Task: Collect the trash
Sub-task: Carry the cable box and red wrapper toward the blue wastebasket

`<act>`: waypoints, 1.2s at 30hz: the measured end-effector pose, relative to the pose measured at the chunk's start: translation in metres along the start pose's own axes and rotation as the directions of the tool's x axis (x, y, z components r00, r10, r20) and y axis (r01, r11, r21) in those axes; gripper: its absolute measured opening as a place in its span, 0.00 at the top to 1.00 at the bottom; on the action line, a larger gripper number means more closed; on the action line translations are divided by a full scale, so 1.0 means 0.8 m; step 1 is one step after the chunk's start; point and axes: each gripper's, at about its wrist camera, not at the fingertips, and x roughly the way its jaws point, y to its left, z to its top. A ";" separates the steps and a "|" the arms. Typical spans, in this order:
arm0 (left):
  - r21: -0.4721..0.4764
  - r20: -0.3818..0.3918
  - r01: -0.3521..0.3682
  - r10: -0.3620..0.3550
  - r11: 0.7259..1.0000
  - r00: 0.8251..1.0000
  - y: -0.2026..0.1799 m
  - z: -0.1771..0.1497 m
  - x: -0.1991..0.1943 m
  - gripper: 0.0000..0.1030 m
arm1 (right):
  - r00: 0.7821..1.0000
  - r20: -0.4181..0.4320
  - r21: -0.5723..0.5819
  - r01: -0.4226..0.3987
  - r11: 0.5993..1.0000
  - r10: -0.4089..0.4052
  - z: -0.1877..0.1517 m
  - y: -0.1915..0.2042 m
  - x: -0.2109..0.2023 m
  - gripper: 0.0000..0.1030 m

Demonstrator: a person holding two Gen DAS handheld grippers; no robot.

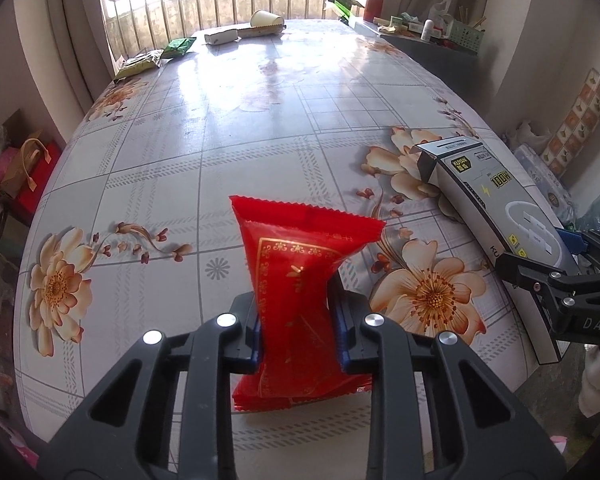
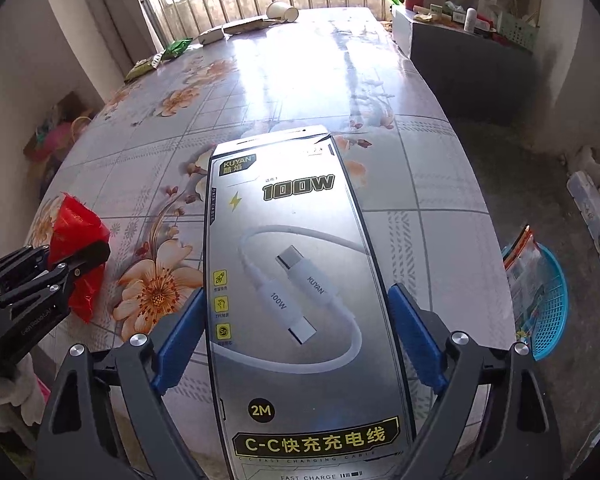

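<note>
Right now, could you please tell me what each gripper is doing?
Left gripper: closed on the red wrapper.
Right gripper: open wide around the cable box; contact unclear.

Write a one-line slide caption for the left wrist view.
Left gripper pinches a red snack wrapper over the floral tablecloth, while the right gripper straddles a cable box.

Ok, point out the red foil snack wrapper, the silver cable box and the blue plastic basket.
Red foil snack wrapper (image 1: 300, 264), left wrist view, printed front.
Silver cable box (image 2: 300, 240), right wrist view, front panel.
Blue plastic basket (image 2: 554, 304), right wrist view, mesh wall.
</note>
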 end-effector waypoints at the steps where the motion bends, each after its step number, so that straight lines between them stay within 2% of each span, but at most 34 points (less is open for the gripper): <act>1: 0.000 0.002 -0.002 0.002 1.000 1.000 0.000 0.000 -0.001 0.77 | 1.000 0.003 0.005 -0.002 1.000 0.002 0.000 -0.001 -0.001 0.16; 26: 0.008 0.077 -0.015 0.015 1.000 0.997 -0.007 0.003 -0.034 0.78 | 0.989 0.078 0.082 -0.131 0.988 0.124 0.000 -0.016 -0.027 0.17; 36: 0.019 0.089 -0.027 0.025 0.999 0.996 -0.017 0.005 -0.042 0.78 | 0.985 0.092 0.103 -0.154 0.983 0.145 -0.005 -0.027 -0.037 0.17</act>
